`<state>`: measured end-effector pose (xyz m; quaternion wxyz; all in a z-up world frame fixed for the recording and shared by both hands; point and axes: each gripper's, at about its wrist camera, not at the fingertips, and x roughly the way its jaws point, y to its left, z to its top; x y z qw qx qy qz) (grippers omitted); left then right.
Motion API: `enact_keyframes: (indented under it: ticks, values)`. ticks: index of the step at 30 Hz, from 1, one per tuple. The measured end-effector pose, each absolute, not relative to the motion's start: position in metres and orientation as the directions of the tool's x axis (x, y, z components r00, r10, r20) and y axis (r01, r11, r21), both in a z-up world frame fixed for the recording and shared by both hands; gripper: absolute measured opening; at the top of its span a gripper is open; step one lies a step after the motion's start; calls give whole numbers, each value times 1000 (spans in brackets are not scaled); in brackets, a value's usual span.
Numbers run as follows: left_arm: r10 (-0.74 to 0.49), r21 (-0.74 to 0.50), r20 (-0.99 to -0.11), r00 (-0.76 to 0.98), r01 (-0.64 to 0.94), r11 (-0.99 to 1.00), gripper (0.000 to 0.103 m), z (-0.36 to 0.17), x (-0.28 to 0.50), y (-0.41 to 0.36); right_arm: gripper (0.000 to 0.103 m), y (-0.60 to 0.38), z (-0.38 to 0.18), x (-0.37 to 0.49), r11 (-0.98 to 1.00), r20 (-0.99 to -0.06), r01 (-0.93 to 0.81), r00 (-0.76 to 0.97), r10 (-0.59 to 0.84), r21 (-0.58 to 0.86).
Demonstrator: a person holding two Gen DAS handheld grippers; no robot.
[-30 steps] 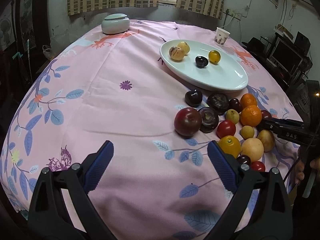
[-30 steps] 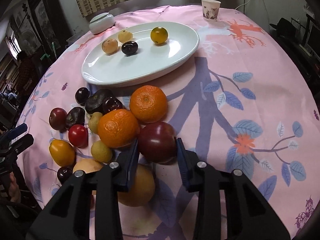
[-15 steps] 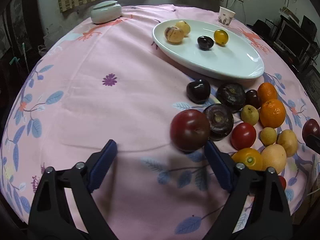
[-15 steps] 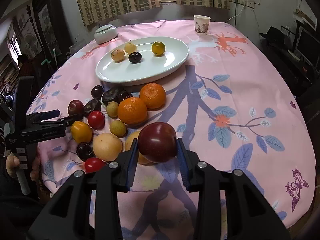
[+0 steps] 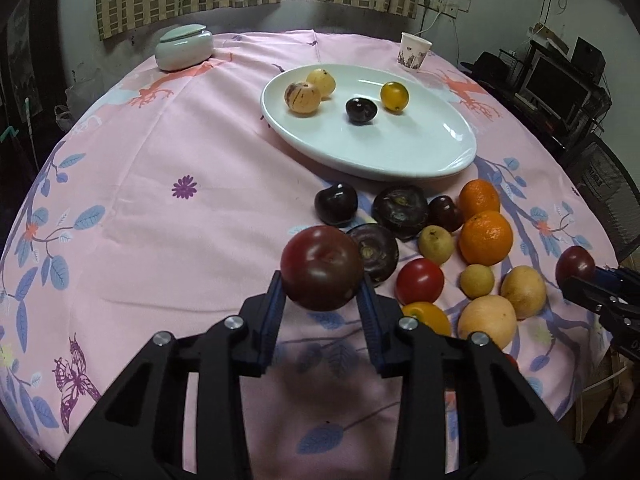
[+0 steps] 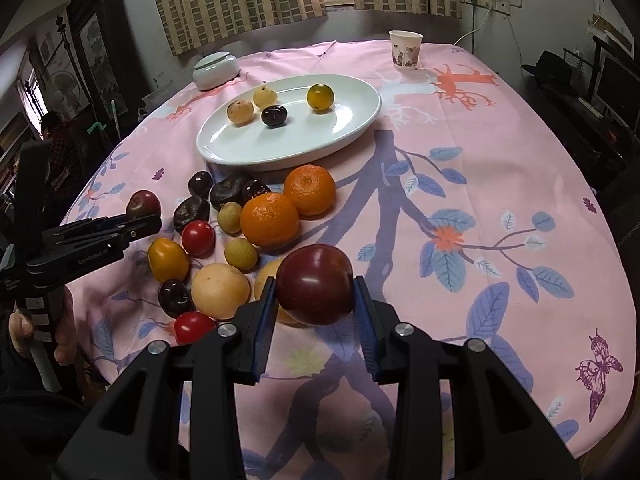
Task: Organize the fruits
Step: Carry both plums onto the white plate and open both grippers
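My left gripper is shut on a dark red plum and holds it just above the cloth, left of the fruit pile. My right gripper is shut on another dark red plum, lifted above the pile's near edge. The white oval plate lies beyond the pile and holds two pale fruits, a dark plum and a yellow fruit. Loose on the cloth lie two oranges, red tomatoes, dark plums and yellow fruits. The plate also shows in the right wrist view.
A round table with a pink patterned cloth. A lidded pale green jar stands at the far left and a paper cup at the far right. Furniture and monitors stand beyond the table's right edge.
My left gripper has moved right to the big dark red plum, shut on it and lifted it. My right gripper has raised its plum and pulled back from the pile.
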<state>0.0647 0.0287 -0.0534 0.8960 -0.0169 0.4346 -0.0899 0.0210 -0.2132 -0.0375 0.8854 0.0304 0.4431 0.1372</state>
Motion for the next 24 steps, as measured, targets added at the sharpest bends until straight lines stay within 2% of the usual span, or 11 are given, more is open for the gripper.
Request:
enact_keyframes:
  ticks: [15, 24]
  values:
    - [-218, -96, -741, 636, 221, 970, 36, -14, 69, 14, 38, -199, -31, 47, 947, -784, -282, 549, 290, 153]
    - [-203, -40, -774, 600, 273, 961, 37, 12, 171, -12, 38, -171, -3, 141, 916, -766, -378, 548, 336, 132]
